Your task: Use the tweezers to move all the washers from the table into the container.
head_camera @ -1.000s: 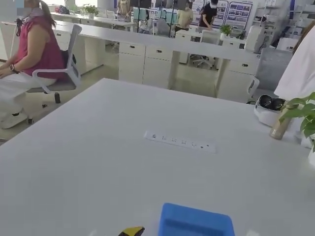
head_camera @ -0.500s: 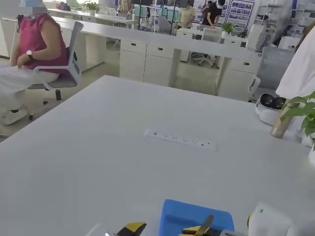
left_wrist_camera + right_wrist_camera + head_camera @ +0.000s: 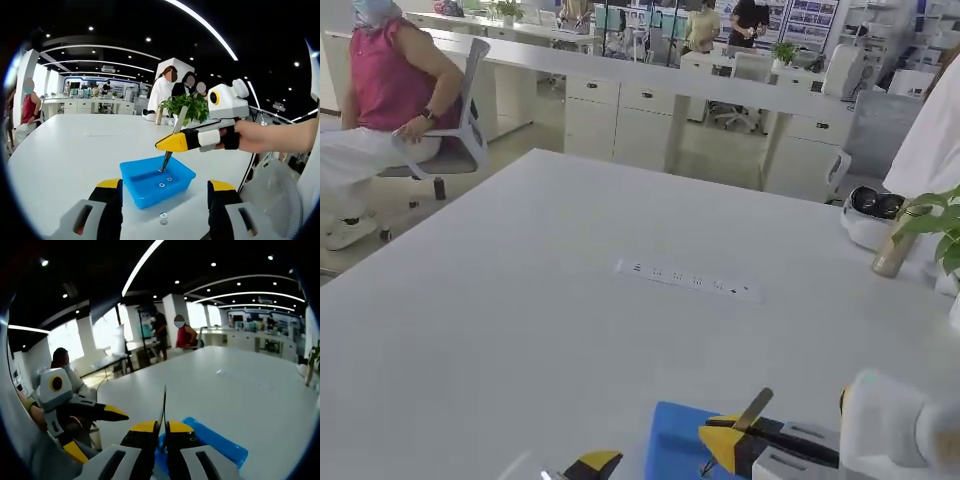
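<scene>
The blue container [image 3: 150,186] stands on the white table, with two washers [image 3: 166,182] lying inside it. My right gripper [image 3: 172,142] is shut on metal tweezers [image 3: 166,159], whose tips point down into the container. In the right gripper view the right gripper [image 3: 159,427] has its jaws closed on the thin tweezers [image 3: 163,402] above the container [image 3: 215,442]. Two more washers [image 3: 163,218] lie on the table in front of the container. My left gripper [image 3: 165,186] stands open and empty before them. The head view has the right gripper [image 3: 725,440] over the container [image 3: 670,445] and the left gripper [image 3: 592,466] beside it.
A power strip [image 3: 687,279] is set into the table's middle. A potted plant [image 3: 932,230], a bottle [image 3: 892,252] and a white case [image 3: 868,218] stand at the far right edge. A person sits on a chair [image 3: 450,150] beyond the left edge.
The right gripper with the tweezers has come into the head view from the lower right and now sits over the blue container. The head camera has tilted slightly.
</scene>
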`<state>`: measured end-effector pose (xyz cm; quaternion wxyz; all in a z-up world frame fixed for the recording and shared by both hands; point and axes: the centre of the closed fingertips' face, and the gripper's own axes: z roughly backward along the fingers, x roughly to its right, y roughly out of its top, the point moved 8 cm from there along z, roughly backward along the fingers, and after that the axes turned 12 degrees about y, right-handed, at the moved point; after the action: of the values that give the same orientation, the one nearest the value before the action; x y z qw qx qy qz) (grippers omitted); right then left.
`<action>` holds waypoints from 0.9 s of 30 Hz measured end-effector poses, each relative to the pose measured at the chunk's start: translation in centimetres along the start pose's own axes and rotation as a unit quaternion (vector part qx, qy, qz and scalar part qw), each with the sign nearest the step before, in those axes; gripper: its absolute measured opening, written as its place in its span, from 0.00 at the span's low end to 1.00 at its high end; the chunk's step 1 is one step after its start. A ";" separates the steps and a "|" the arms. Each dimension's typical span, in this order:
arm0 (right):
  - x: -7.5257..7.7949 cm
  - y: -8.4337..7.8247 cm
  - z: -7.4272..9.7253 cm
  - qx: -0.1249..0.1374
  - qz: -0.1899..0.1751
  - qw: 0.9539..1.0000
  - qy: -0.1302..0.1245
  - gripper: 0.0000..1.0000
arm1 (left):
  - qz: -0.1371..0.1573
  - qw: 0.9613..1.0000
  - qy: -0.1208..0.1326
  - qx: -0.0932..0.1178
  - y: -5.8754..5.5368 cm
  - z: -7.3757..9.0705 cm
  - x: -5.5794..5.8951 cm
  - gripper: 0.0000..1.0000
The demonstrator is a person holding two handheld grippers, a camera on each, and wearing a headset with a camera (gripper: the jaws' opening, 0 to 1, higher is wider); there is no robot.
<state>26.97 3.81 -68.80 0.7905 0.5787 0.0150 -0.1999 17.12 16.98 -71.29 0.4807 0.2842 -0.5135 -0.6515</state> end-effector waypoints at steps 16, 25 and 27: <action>3.5 -1.3 -1.7 -0.019 -0.024 0.999 -0.026 0.03 | 0.003 1.000 0.001 -0.001 -0.1 -0.1 -0.2 0.69; 4.0 -3.6 -2.3 -0.041 -0.024 0.998 -0.041 0.03 | 0.000 1.000 0.000 -0.008 -0.3 -0.2 -0.2 0.68; 4.1 -4.1 -2.4 -0.046 -0.016 0.998 -0.046 0.03 | -0.002 1.000 0.000 -0.009 -0.3 -0.2 -0.2 0.68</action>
<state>29.86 3.82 -74.36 0.8130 0.5314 -0.0025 -0.2379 17.31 17.07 -71.67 0.4820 0.2808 -0.5073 -0.6569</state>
